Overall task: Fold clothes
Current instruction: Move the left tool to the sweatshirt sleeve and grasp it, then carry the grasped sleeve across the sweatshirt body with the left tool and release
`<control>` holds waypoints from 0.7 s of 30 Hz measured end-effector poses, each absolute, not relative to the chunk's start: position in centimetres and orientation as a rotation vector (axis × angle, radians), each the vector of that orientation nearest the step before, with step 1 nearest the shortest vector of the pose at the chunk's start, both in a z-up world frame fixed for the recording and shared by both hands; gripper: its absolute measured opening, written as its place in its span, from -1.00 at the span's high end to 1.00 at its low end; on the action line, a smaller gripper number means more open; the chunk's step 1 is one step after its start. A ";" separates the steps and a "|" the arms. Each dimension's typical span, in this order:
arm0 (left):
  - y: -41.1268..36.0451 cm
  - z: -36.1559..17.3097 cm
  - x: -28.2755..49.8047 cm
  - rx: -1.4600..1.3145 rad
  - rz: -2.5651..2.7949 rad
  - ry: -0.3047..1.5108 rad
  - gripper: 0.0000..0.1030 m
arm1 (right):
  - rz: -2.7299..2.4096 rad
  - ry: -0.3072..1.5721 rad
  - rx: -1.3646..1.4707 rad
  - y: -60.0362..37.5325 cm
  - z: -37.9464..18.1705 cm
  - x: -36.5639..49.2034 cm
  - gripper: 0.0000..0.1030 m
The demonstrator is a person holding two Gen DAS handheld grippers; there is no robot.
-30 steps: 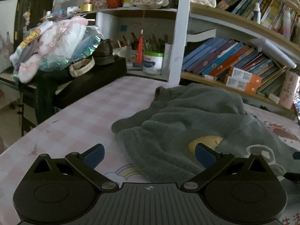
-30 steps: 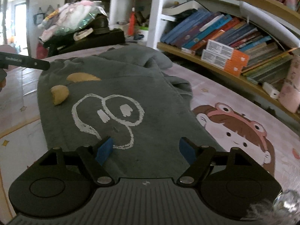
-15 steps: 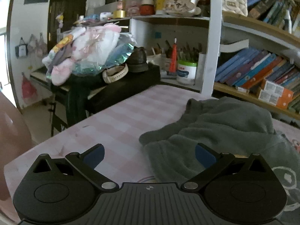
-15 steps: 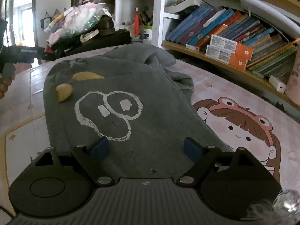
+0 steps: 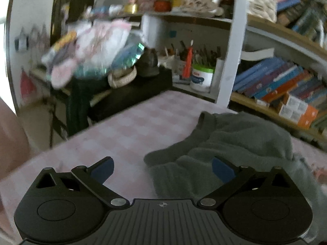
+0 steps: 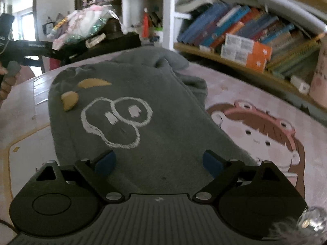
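A grey fleece garment (image 6: 143,110) with a white outline drawing and yellow patches lies on the pink cartoon-print table cover (image 6: 255,126). My right gripper (image 6: 158,164) hovers over its near hem; its jaws are still opening, and the cloth lies under the gap, not pinched. In the left wrist view the garment's bunched end (image 5: 235,138) lies ahead and to the right. My left gripper (image 5: 162,168) stands open above the pink checked cover (image 5: 126,134), its right pad over the cloth's edge and nothing between the jaws. The left gripper's body also shows at the far left of the right wrist view.
A bookshelf (image 6: 255,34) full of books runs along the far side of the table. A dark side table (image 5: 122,94) piled with bags and clothes (image 5: 92,47) stands at the far left. A white shelf post (image 5: 231,47) rises behind the table.
The right gripper's jaws have spread wider over the hem. The left gripper has swung left and lifted a little, so the garment now sits further right in its view.
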State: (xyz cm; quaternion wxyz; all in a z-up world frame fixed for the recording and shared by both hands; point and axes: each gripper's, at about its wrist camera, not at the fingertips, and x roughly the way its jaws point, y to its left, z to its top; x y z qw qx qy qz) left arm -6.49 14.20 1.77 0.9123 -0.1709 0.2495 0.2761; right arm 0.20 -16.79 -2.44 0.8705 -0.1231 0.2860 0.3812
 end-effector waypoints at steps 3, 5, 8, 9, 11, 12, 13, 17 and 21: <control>16.2 0.9 -5.9 -0.467 0.559 0.537 -0.45 | 0.799 0.594 -0.265 -16.6 -2.5 0.0 -0.81; 17.4 0.1 -5.4 -0.538 0.556 0.558 -0.05 | 0.803 0.587 -0.279 -16.5 -2.5 -0.2 -0.81; 18.3 -1.0 -4.6 -0.596 0.538 0.589 0.10 | 0.805 0.585 -0.283 -16.4 -2.5 -0.2 -0.81; 18.4 -1.3 -4.4 -0.599 0.525 0.597 0.13 | 0.805 0.586 -0.282 -16.4 -2.5 -0.2 -0.81; 18.4 -1.6 -3.9 -0.599 0.503 0.613 0.23 | 0.805 0.587 -0.281 -16.5 -2.5 -0.2 -0.82; 18.4 -1.7 -3.7 -0.593 0.495 0.621 0.40 | 0.805 0.586 -0.283 -16.4 -2.5 -0.2 -0.82; 18.7 -1.7 -3.8 -0.612 0.482 0.612 0.74 | 0.805 0.584 -0.285 -16.4 -2.5 -0.2 -0.82; 19.1 -0.4 -5.8 -0.639 0.430 0.517 0.87 | 0.807 0.576 -0.293 -16.4 -2.5 -0.4 -0.82; 18.2 2.5 -9.6 -0.537 0.459 0.434 0.87 | 0.818 0.568 -0.296 -16.5 -2.5 -0.8 -0.82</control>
